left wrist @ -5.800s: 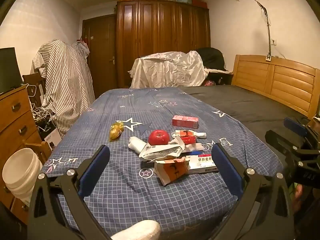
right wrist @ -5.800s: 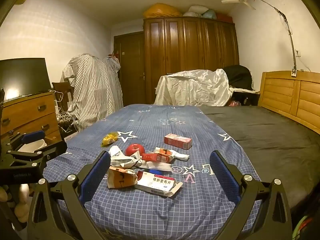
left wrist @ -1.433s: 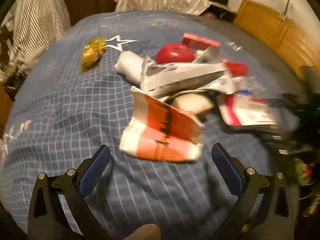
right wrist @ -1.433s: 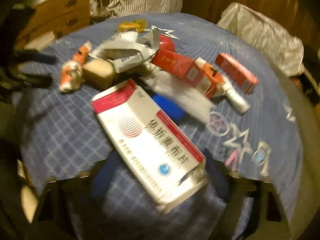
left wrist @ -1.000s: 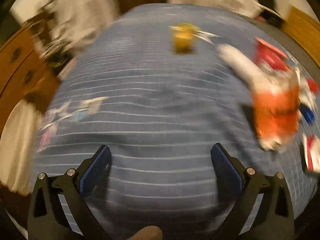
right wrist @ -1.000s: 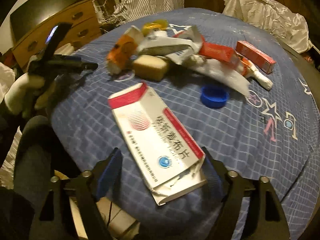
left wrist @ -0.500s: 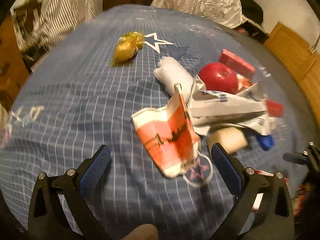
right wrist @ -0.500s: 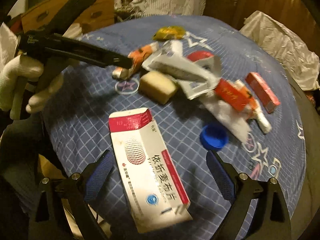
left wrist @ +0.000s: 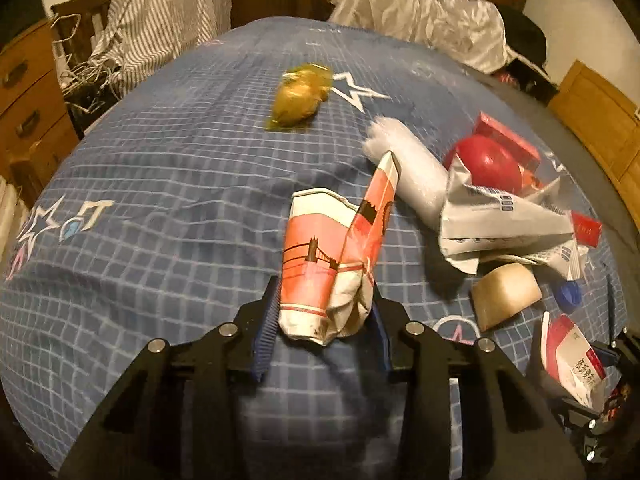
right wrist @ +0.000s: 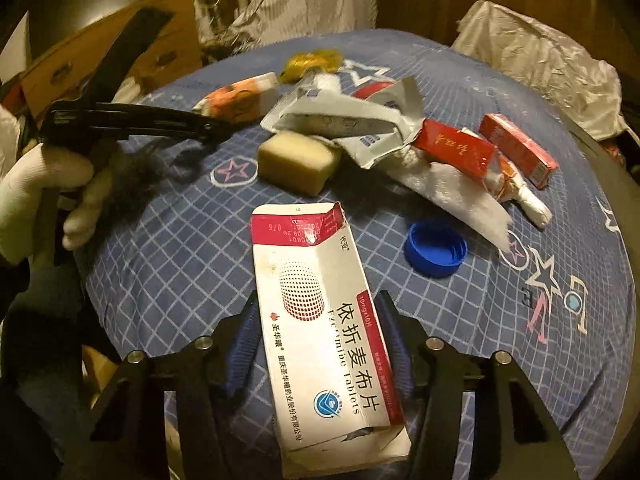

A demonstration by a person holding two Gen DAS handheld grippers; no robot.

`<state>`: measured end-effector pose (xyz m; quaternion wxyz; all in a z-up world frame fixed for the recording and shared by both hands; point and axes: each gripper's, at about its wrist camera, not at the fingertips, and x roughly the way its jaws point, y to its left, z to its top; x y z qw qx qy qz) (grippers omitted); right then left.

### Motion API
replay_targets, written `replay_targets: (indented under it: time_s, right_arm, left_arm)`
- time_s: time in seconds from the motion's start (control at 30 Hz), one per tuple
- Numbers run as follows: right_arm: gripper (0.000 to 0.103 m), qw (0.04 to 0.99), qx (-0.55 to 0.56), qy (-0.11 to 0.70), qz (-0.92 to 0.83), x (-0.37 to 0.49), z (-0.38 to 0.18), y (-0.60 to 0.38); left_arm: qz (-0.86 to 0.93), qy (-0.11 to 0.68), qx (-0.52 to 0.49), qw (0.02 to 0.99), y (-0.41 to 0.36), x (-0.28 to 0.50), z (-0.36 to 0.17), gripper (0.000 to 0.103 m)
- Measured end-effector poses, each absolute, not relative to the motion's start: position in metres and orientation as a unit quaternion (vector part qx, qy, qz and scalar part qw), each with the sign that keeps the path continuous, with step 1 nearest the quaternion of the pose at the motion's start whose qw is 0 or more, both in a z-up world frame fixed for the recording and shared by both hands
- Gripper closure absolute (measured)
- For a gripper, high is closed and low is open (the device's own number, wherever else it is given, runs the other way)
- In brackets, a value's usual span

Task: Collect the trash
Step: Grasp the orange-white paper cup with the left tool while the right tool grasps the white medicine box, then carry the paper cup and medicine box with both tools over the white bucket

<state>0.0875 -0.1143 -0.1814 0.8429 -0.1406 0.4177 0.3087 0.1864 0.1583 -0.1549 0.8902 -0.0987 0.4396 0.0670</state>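
Note:
A crumpled orange-and-white paper carton [left wrist: 324,256] sits between the blue pads of my left gripper [left wrist: 322,322]. The jaws are closing and the pads press its sides. In the right wrist view the same carton [right wrist: 236,100] shows at the tip of that gripper, which a white-gloved hand [right wrist: 24,196] holds. My right gripper [right wrist: 318,346] is closing on a white-and-red tablet box [right wrist: 320,320]; the pads touch its long edges. The box lies flat on the blue checked bedcover [left wrist: 160,200].
The trash pile holds a grey foil pouch [right wrist: 348,120], beige sponge [right wrist: 298,160], blue cap [right wrist: 436,250], two red boxes [right wrist: 456,148], a red apple [left wrist: 488,164], white wrap roll [left wrist: 412,172] and yellow wrapper [left wrist: 300,96]. Wooden drawers [left wrist: 24,92] stand left of the bed.
Both pairs of jaws have narrowed from wide open. The left gripper moved in onto the orange carton and squeezed it; the right one has closed around the tablet box.

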Motion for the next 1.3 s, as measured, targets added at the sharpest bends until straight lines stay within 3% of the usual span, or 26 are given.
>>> replay_targets:
  time_s: [0.33, 0.77, 1.3]
  right_arm:
    - [0.049, 0.921, -0.023, 0.297, 0.25, 0.043, -0.127, -0.144]
    - [0.047, 0.98, 0.012, 0.145, 0.139, -0.012, -0.049, -0.174]
    - [0.046, 0.989, 0.011, 0.112, 0.099, -0.04, -0.039, -0.188]
  left_arm:
    - [0.065, 0.343, -0.085, 0.933, 0.136, 0.13, -0.1, 0.065]
    - [0.06, 0.209, -0.032, 0.976, 0.067, 0.07, -0.04, 0.065]
    - [0.066, 0.15, -0.009, 0.986, 0.048, 0.049, -0.025, 0.065]
